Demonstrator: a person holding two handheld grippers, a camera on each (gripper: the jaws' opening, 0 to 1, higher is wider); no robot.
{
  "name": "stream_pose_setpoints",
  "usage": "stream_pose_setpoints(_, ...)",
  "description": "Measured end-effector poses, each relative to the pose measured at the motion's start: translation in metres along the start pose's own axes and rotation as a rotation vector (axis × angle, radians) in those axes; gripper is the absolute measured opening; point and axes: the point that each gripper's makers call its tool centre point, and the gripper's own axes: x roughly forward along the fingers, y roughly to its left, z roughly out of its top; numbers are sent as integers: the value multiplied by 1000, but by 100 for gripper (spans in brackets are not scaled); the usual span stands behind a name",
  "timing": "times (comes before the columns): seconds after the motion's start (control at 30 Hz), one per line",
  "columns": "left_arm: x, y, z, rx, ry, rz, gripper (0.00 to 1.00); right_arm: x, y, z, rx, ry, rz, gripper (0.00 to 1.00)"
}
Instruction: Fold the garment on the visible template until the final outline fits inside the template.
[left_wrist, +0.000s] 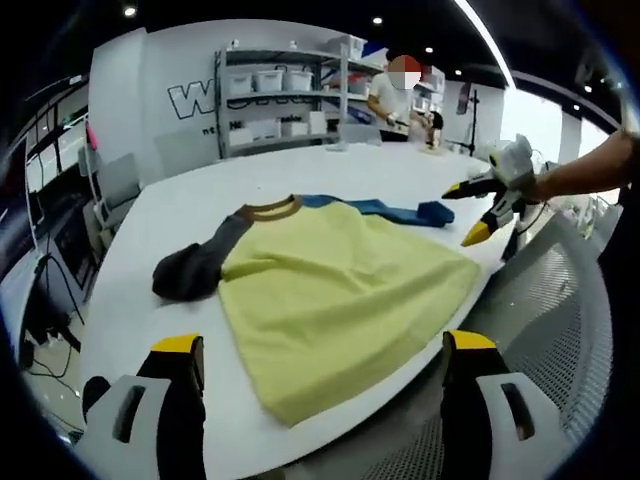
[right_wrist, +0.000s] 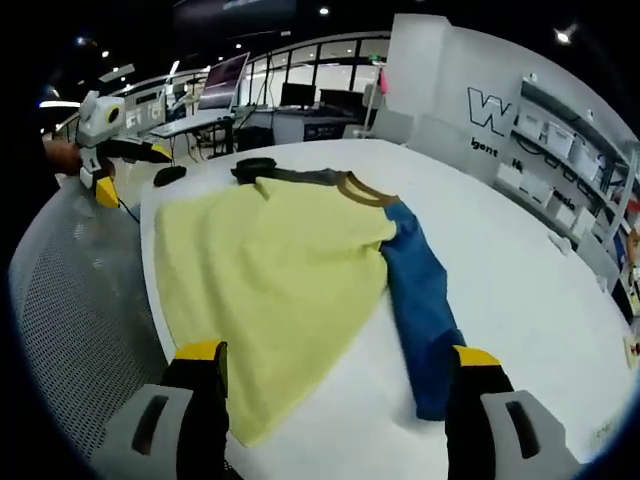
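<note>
A yellow shirt (left_wrist: 340, 290) (right_wrist: 270, 270) with a brown collar (left_wrist: 270, 208) lies flat on the white table (left_wrist: 180, 200) (right_wrist: 500, 230). Its dark grey sleeve (left_wrist: 195, 265) (right_wrist: 285, 173) is bunched at one side, and its blue sleeve (left_wrist: 400, 210) (right_wrist: 420, 290) stretches out at the other. My left gripper (left_wrist: 323, 345) (right_wrist: 132, 172) hangs open at the shirt's hem edge, holding nothing. My right gripper (right_wrist: 338, 355) (left_wrist: 468, 212), held by a hand, is open just off the blue sleeve's cuff and touches no cloth.
A grey perforated surface (left_wrist: 560, 300) (right_wrist: 80, 300) borders the table's near edge. A small black object (right_wrist: 170, 175) lies by the table corner. Shelves with boxes (left_wrist: 280, 100) and a person (left_wrist: 395, 95) stand at the back. Desks with monitors (right_wrist: 225, 85) fill the far side.
</note>
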Motion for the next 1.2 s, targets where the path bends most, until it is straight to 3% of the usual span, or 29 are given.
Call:
stream_pose_setpoints(0.4,4,-3,-2,55,8,0,98,1,-43,-12,-23,64,-81,72)
stream_pose_setpoints(0.8,9,1,-1,44,-21,-9,99,15,-63,-15,-20,98,-109,62)
stream_pose_setpoints(0.87,9,2,-1,50,-30,-2,99,16,-71,-24,-39,154,-139,60)
stream_pose_setpoints(1.03,12,1,-7,72,-4,-11,99,21,-80,-29,-35,172,-165,46)
stream_pose_setpoints(1.2,11,2,-5,57,-22,-12,99,21,-83,-31,-10,186,-185,38)
